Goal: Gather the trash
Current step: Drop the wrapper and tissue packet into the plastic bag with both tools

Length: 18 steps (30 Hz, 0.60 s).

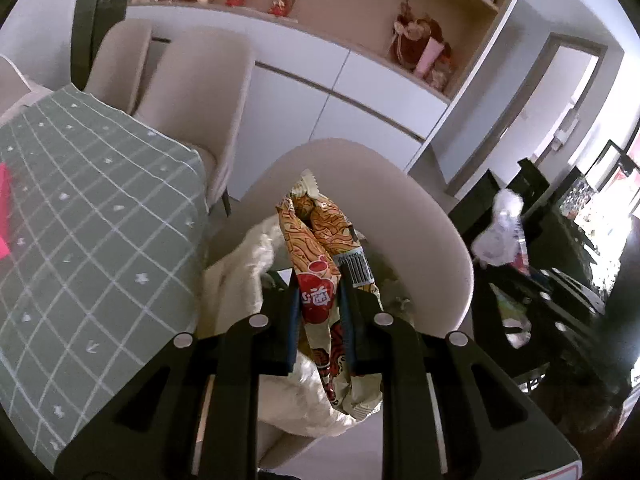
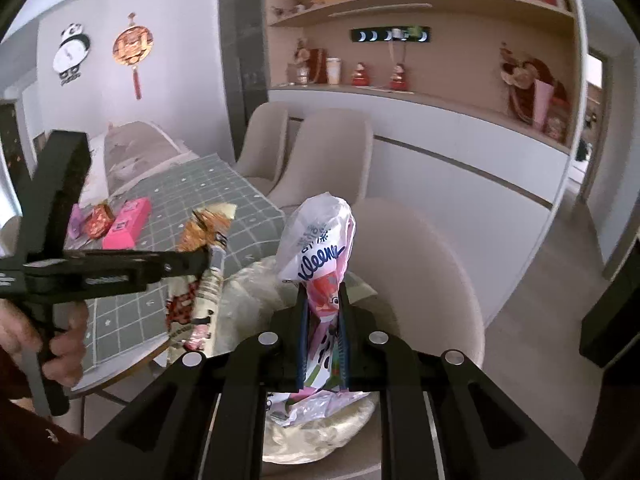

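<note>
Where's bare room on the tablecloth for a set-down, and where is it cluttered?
Free: the green checked tablecloth between the pink box and the far edge by the beige chairs. Crowded: the near-left corner, with the pink box and small wrappers, and the nearest chair's seat, where a cream bag lies.

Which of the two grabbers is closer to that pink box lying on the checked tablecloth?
Left. The left gripper, holding a noodle wrapper, hangs by the table edge near the pink box; the right gripper, holding a tissue pack, is over the chair.
</note>
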Each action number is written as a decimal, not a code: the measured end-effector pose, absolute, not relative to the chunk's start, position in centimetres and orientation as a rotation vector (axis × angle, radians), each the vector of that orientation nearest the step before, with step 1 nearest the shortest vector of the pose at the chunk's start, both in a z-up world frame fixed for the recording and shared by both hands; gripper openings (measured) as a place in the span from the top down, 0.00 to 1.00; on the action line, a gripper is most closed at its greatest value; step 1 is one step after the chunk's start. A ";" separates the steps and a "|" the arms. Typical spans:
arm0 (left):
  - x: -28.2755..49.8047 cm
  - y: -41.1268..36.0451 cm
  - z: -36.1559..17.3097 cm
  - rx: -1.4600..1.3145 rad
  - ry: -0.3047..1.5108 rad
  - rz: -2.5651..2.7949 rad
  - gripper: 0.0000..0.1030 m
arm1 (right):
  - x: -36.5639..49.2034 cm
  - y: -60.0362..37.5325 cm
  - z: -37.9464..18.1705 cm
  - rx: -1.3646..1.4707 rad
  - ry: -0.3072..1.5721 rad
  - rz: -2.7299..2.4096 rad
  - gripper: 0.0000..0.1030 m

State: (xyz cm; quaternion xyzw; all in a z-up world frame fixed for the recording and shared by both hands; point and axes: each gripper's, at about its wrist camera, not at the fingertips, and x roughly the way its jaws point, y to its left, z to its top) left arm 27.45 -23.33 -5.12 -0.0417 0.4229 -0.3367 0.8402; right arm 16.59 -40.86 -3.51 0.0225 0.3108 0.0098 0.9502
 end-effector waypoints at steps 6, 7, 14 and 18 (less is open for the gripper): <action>28.1 -25.9 -7.0 -0.065 0.941 -0.708 0.84 | 15.6 -42.3 -4.3 0.075 0.634 -0.002 0.87; 28.2 -26.3 -7.3 -0.056 0.950 -0.715 0.84 | 15.6 -42.4 -4.6 0.081 0.639 -0.003 0.87; 29.0 -26.5 -9.1 -0.084 1.035 -0.688 0.74 | 16.5 -42.7 -6.4 0.114 0.690 0.004 0.87; 28.7 -23.6 -7.9 -0.193 1.001 -0.689 0.66 | 17.5 -42.4 -7.5 0.141 0.723 0.025 0.87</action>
